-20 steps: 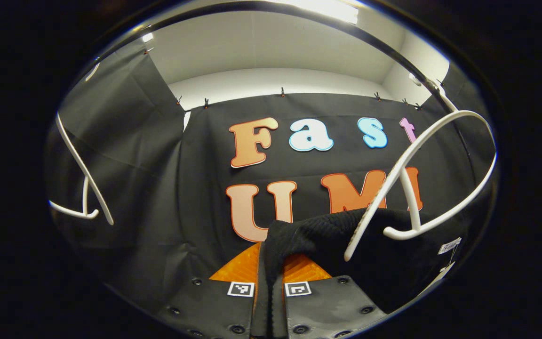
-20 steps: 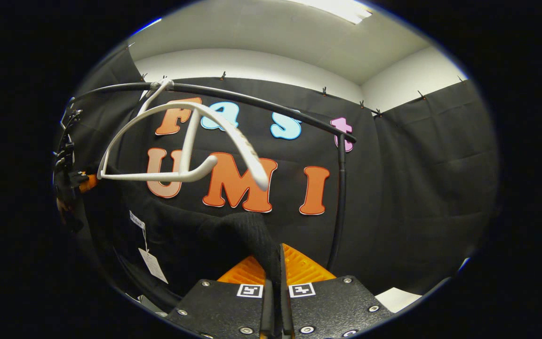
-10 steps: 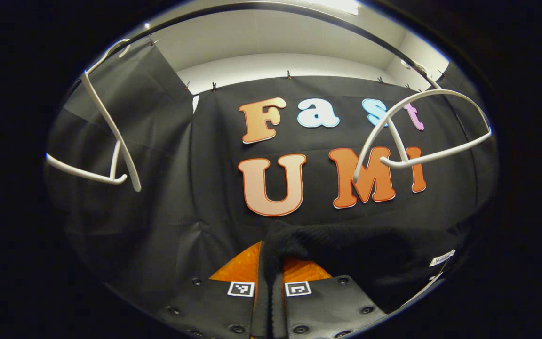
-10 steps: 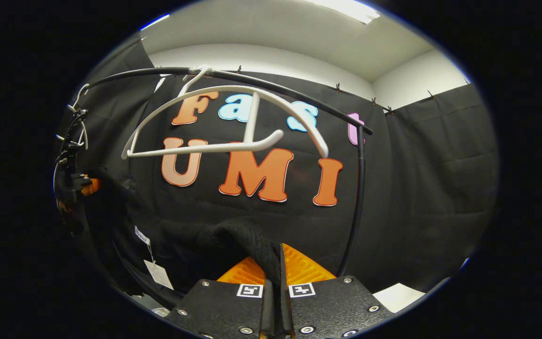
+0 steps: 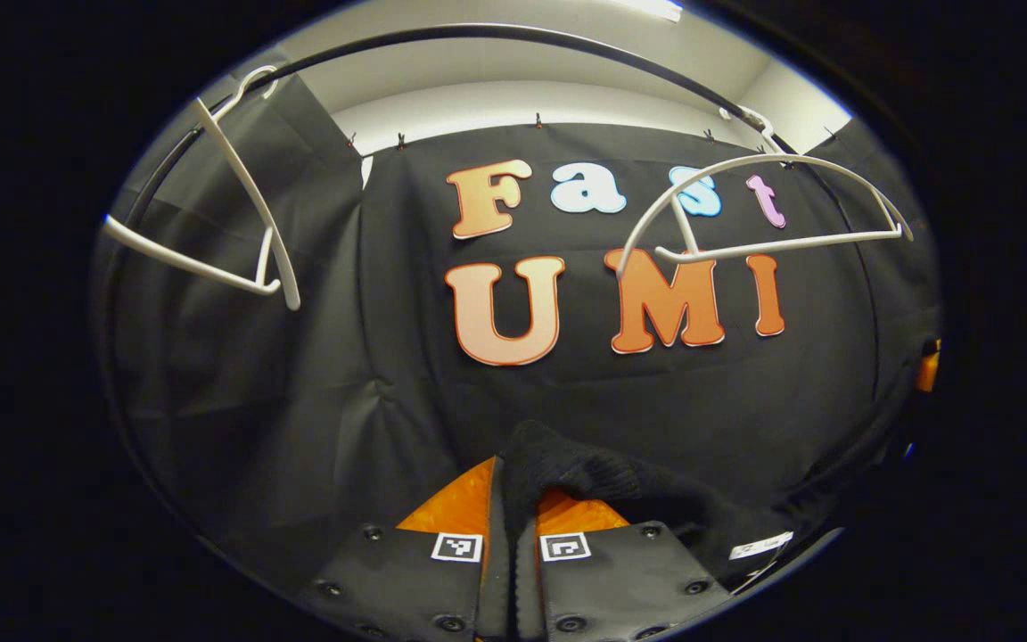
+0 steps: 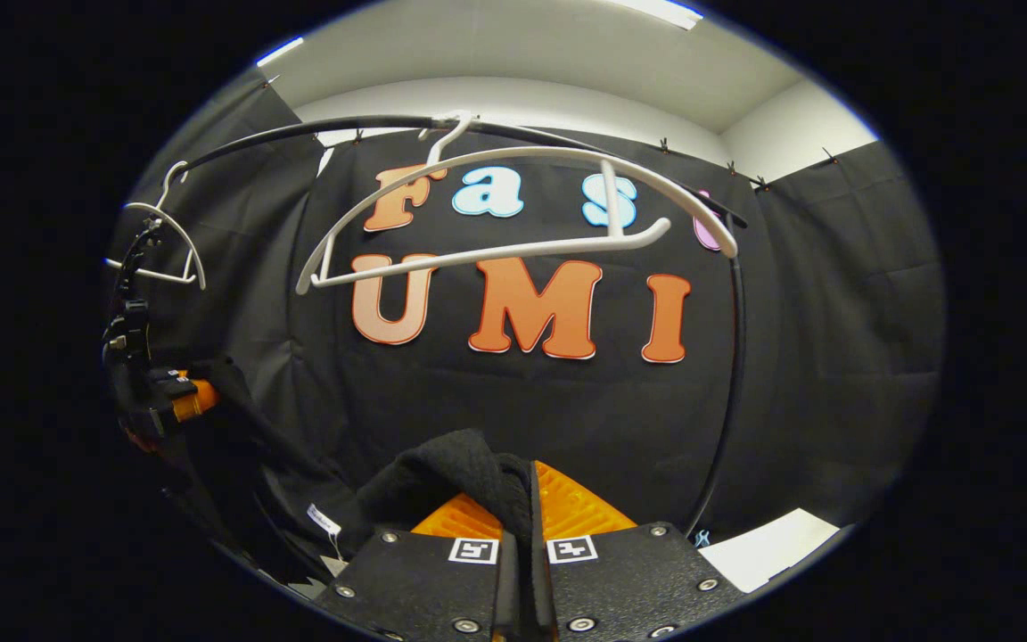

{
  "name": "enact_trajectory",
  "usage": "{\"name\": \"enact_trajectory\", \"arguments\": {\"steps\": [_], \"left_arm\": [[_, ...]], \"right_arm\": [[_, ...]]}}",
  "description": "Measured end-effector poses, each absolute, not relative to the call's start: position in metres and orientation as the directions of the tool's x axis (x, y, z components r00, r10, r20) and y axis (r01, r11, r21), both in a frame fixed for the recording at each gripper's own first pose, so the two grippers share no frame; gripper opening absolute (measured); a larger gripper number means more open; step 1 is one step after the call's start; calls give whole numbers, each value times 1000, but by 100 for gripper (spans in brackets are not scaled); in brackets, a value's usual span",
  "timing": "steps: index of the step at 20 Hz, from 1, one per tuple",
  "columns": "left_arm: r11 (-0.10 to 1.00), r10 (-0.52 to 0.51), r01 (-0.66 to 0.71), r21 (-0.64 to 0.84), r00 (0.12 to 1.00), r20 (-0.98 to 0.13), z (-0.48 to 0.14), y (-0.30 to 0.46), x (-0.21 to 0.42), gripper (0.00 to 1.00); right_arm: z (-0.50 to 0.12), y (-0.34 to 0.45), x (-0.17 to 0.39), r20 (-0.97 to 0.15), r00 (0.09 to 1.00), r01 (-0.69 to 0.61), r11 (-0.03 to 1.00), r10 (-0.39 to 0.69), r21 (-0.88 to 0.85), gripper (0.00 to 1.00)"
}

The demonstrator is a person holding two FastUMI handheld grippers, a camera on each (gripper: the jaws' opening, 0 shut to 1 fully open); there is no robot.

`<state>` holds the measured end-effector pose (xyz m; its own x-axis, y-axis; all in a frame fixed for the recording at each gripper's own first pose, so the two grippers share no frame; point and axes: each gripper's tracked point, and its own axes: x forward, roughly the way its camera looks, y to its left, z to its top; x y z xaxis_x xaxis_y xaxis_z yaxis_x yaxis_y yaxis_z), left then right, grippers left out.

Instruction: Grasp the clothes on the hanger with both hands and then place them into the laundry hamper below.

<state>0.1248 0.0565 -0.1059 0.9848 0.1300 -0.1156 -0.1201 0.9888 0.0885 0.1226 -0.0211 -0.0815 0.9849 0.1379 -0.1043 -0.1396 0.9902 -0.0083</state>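
Observation:
A black knitted garment (image 5: 620, 486) hangs between my two grippers, off its hanger. My left gripper (image 5: 513, 499) is shut on one bunched end of it. My right gripper (image 6: 527, 499) is shut on the other end of the black garment (image 6: 442, 473), which sags to the left with a white tag (image 6: 322, 520). In the right gripper view the left gripper (image 6: 166, 401) sits at the far left edge. The bare white hanger (image 5: 763, 209) stays on the black rail (image 5: 478, 34) above; in the right gripper view that white hanger (image 6: 513, 209) hangs from the rail (image 6: 344, 129).
A second bare white hanger (image 5: 228, 223) hangs on the rail at the left, also seen as a small hanger (image 6: 161, 241) in the right gripper view. The rail's black upright post (image 6: 732, 374) stands to the right. A white sheet (image 6: 768, 548) lies low at the right.
Both grippers have dropped with the garment: the hangers and rail sit higher in each view. The garment has come clear below the right-hand hanger, which has swung back level.

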Motion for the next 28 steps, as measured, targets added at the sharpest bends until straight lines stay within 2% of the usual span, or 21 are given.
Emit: {"name": "enact_trajectory", "arguments": {"steps": [6,9,16,20,28], "left_arm": [[999,53,-48,25,954,-296,-166,35,86,10],[999,25,-38,-26,924,-382,-201,24,68,10],[1000,8,-8,2,820,-572,-272,12,27,11],[1000,10,-20,-7,756,-655,-307,14,7,12],[1000,-2,-1,-4,633,-774,-349,11,-12,16]], "right_arm": [[-128,15,97,-188,960,-212,977,205,-17,6],[-168,33,88,-273,933,-236,971,237,36,7],[-259,31,57,-497,836,-187,973,232,138,7],[-300,36,34,-578,772,-196,964,265,181,10],[-347,36,13,-685,687,-197,970,241,144,13]]}}
